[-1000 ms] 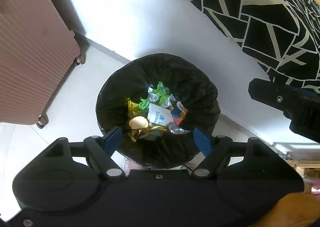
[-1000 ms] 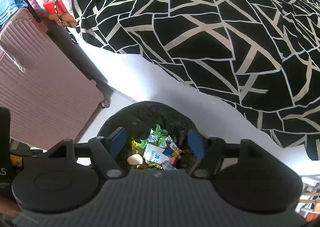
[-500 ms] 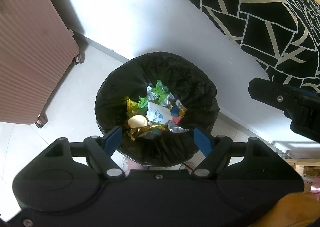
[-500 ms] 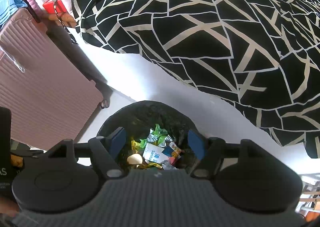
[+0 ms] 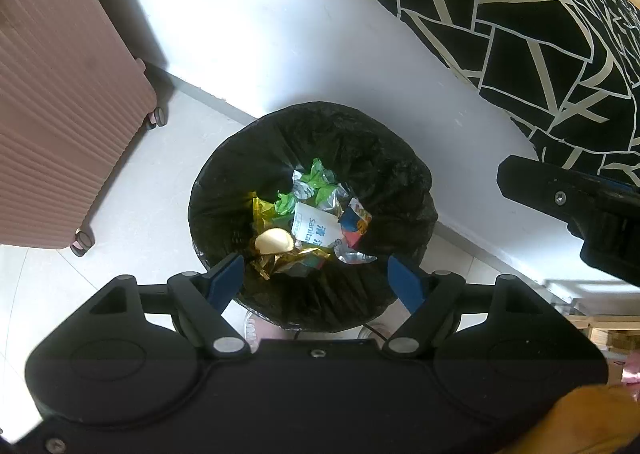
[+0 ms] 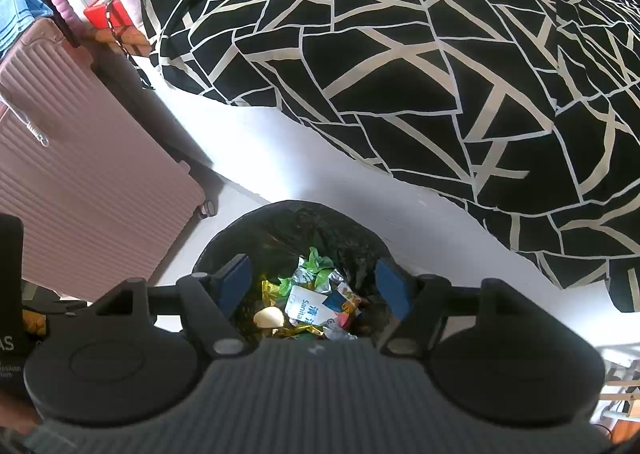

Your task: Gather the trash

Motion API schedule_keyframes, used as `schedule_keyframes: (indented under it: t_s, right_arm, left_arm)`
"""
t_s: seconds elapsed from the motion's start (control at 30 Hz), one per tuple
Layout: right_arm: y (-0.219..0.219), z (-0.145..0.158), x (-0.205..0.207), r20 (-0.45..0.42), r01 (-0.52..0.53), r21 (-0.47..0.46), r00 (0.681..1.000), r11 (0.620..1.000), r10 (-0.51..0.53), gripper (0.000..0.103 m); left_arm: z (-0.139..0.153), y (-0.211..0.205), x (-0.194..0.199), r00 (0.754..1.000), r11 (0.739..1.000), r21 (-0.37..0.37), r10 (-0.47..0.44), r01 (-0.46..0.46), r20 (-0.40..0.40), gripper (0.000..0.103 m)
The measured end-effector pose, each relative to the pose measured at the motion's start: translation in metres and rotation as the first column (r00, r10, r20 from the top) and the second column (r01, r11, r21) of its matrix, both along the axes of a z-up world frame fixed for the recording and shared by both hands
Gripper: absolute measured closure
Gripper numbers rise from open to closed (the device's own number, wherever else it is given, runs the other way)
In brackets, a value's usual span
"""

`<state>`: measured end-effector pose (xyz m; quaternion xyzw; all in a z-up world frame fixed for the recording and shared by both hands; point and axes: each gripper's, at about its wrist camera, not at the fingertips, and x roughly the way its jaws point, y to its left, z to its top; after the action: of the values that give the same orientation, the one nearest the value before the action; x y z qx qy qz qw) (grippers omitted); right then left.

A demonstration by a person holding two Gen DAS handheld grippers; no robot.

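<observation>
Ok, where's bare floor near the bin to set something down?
Free: pale floor between the pink suitcase and the black-lined bin. Behind the bin, a narrow strip along the white bed base. Crowded: the bin's middle, full of wrappers. To its right, the right claw blocks the view.

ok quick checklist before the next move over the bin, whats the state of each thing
1. Left hand-held gripper open and empty: ok.
2. Right hand-held gripper open and empty: ok.
3. Round bin lined with a black plastic bag below both: ok.
4. Liner mouth open, crumpled wrappers lying inside: ok.
5. Room left in the bin: ok, wrappers sit well below the rim.
6. Trash still left on the pale tiled floor: cannot tell, only part is in view.
</observation>
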<state>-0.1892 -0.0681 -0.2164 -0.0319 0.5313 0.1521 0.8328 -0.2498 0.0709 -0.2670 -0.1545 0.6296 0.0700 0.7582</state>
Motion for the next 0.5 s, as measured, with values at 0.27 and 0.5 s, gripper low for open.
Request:
schedule_keyframes:
  t_s: [0.27,0.5]
  right_arm:
    - [0.0001,-0.0001,-0.0006,0.000,0.000,-0.001,1.000,1.000,0.000,0.024]
    - [-0.0008,-0.0004,-0.0019,0.000,0.001,-0.002,1.000,1.000,-0.001,0.024]
  left_arm:
    - [-0.0001,0.0000,-0.0002,1.000,1.000,-0.001,0.001,-0.001,0.000,0.026]
    - [-0.0001,0.0004,-0.0004,1.000,1.000,-0.002,0.001,-0.001,0.001,0.026]
